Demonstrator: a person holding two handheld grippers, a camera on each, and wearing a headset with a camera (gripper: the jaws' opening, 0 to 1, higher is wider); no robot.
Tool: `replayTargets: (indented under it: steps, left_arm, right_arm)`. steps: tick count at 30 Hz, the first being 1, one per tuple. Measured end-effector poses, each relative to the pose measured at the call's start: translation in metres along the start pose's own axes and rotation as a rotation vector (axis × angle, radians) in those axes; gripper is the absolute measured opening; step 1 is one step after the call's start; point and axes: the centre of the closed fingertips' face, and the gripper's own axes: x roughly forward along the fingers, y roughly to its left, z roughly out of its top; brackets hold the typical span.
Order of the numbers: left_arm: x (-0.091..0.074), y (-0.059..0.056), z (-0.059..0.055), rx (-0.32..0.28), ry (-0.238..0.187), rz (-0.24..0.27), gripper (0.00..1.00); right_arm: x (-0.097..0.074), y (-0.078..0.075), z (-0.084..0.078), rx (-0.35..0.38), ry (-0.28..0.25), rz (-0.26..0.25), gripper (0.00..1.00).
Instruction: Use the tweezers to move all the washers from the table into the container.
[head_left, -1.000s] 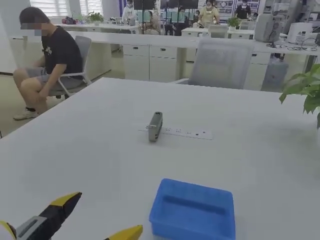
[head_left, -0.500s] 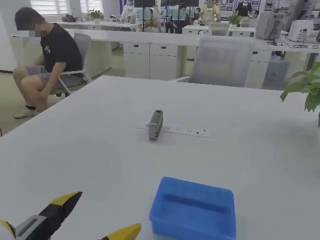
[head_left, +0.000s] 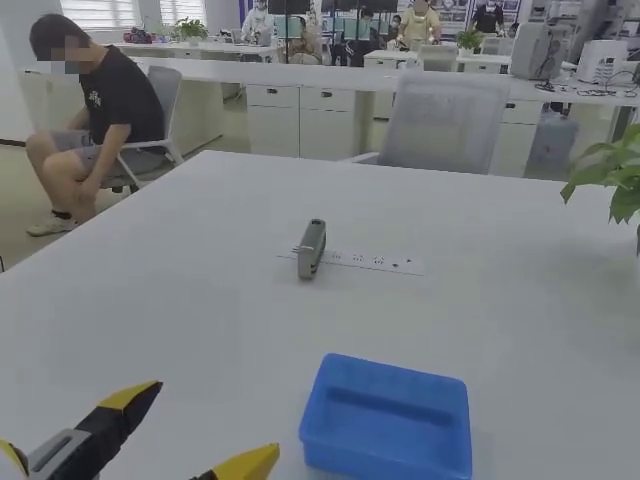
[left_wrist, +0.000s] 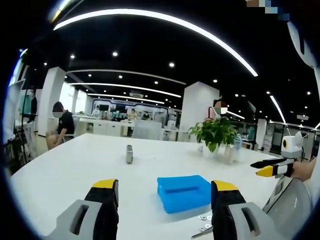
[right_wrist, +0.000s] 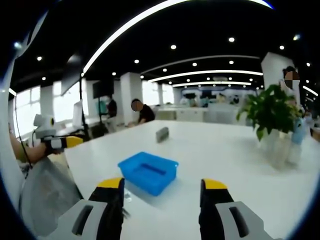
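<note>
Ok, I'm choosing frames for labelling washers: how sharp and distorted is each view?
Head view: undistorted, evenly lit, blue container slightly soft. Left gripper view: fisheye bend, washers tiny and blurry by the container. Right gripper view: same bend, bright ceiling strips.

A shallow blue rectangular plastic container (head_left: 385, 415) sits flat on the white worktop (head_left: 200, 300), open side up, long side turned a little askew to me. What I see of its inside is plain blue, with a darker slot-like recess along the far wall. From my left gripper view, a few small silvery metal washers (left_wrist: 204, 217) lie flat on the worktop just beside the container's near corner, close together. Slim silvery metal tweezers (left_wrist: 201, 230) lie flat just nearer to me than the washers; I cannot tell whether they touch them.
</note>
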Motion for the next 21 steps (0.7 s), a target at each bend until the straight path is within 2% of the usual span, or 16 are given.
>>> replayTargets:
  steps: [21]
  left_arm:
    - [0.0002,0.0009,-0.0004,-0.002,0.004,0.001,0.77]
  right_arm:
    - [-0.0001,-0.0005,-0.0006,0.000,0.004,0.005,0.58]
